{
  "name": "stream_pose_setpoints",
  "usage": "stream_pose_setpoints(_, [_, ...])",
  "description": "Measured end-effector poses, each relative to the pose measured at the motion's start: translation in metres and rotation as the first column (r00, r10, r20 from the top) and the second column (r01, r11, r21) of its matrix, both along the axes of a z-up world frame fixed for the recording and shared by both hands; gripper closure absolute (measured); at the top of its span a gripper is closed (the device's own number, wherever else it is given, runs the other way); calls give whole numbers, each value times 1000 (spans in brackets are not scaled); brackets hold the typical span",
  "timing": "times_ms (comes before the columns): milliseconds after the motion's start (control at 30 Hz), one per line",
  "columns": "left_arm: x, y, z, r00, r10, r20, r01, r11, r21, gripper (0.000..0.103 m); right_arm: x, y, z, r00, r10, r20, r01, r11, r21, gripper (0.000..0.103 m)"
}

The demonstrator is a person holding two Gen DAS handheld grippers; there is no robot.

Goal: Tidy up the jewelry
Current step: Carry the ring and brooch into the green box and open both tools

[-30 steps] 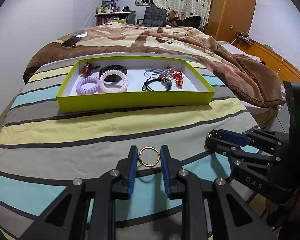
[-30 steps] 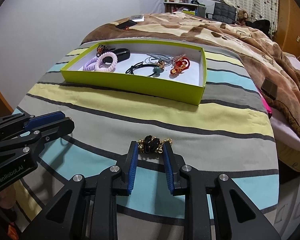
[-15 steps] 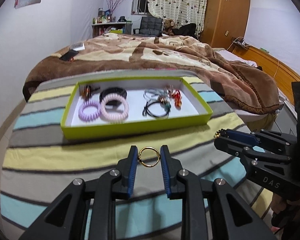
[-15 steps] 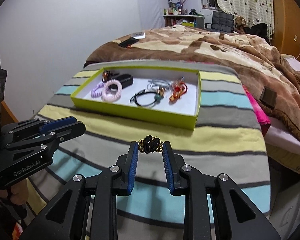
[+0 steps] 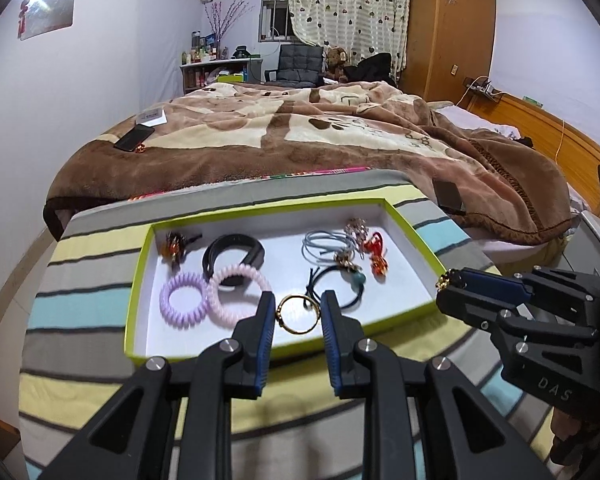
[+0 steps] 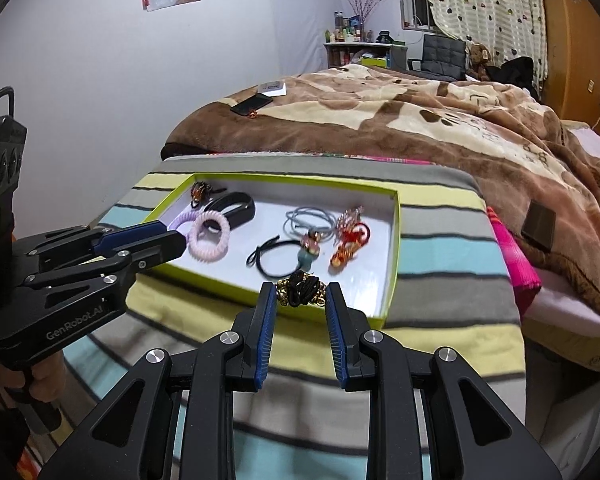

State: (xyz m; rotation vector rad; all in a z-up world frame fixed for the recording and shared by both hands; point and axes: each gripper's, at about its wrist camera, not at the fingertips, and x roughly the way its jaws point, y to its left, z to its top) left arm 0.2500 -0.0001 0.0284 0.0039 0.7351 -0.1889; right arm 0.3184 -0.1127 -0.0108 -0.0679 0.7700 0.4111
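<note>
My left gripper is shut on a gold ring and holds it above the near edge of the lime-green tray. My right gripper is shut on a black and gold hair tie, above the tray's near right corner. Inside the tray lie a purple coil tie, a pink coil tie, a black band, blue-grey loops, a black tie with a teal bead and red ornaments. Each gripper shows in the other's view: the right gripper, the left gripper.
The tray sits on a striped cloth over the foot of a bed. A brown blanket lies behind, with a phone and a white card on it. A pink fabric edge shows at the right.
Both grippers have risen and moved forward from low over the striped cloth to above the tray's near edge, each still gripping its item.
</note>
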Motion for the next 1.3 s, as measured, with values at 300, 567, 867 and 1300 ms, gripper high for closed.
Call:
stream_pose_setpoints(300, [35,-4,-17,999,-2,-42,4,1000,29,79,32,3,-11,999,-29,-31,28,999,-28,77])
stream_pose_setpoints(567, [53,-6,-37,996,10,-89,-6,999,38,79,52,2,-31,994,-58,-89,54,997,-50,77])
stream_pose_setpoints(867, [59,-5,-48,992,26,-120,-20,999,51,78,59,2,-42,990,-70,-120,62,995,-73,77])
stream_pose_setpoints(1300, [53,-3,-46,994,19,-112,-16,1000,27,71,55,5,-40,991,-66,-115,59,997,-58,75])
